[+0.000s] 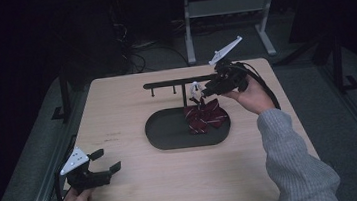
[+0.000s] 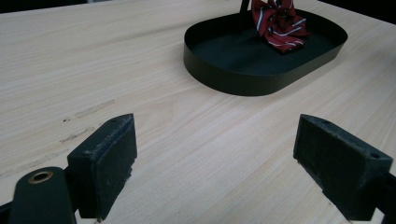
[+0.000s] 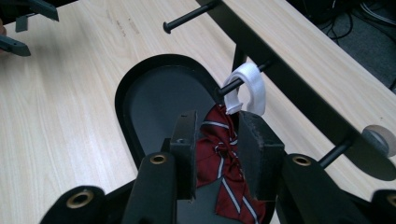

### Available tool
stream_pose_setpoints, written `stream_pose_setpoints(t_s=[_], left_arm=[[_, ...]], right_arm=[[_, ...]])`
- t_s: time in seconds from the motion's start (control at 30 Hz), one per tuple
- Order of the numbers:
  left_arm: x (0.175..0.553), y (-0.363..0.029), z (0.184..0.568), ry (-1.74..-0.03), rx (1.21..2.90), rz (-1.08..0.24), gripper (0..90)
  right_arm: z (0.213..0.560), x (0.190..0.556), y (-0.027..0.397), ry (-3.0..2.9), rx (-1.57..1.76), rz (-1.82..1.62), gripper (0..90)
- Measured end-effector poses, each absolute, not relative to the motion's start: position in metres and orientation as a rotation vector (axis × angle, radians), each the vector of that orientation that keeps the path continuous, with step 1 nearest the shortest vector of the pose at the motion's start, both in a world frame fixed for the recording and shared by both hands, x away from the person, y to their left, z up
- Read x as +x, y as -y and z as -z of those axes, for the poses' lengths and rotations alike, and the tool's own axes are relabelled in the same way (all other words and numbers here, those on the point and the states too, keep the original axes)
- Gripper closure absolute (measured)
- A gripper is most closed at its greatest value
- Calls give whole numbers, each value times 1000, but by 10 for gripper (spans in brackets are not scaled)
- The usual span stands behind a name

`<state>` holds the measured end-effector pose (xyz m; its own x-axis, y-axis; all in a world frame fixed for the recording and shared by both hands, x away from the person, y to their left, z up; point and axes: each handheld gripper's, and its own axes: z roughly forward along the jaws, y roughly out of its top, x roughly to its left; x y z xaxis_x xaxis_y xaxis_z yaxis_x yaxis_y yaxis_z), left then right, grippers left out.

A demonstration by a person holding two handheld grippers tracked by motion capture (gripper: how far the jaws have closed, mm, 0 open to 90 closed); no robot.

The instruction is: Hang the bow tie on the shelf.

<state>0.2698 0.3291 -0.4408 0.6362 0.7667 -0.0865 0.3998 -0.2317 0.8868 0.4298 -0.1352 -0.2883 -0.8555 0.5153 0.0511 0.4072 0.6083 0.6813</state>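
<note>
Right gripper at centre-right of high view, jaws partly apart, straddling red striped bow tie; pad contact not clear. Bow tie hangs by white loop on rack peg, over black tray, directly ahead of jaws. Left gripper wide, empty, lower left on surface, well apart from tie.

Left gripper view, my left gripper: jaws wide apart, nothing between them, low over the table. Ahead: black oval tray. In its far part: red striped bow tie, perhaps hanging, top cut off.
</note>
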Motion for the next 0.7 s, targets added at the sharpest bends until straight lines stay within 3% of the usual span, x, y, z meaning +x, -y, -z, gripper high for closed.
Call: stream_pose_setpoints(t_s=[0.7], left_arm=[[270, -328, 441, -928, 1856, -459, 129]], right_arm=[[299, 414, 148, -2684, 808, -1110, 613]])
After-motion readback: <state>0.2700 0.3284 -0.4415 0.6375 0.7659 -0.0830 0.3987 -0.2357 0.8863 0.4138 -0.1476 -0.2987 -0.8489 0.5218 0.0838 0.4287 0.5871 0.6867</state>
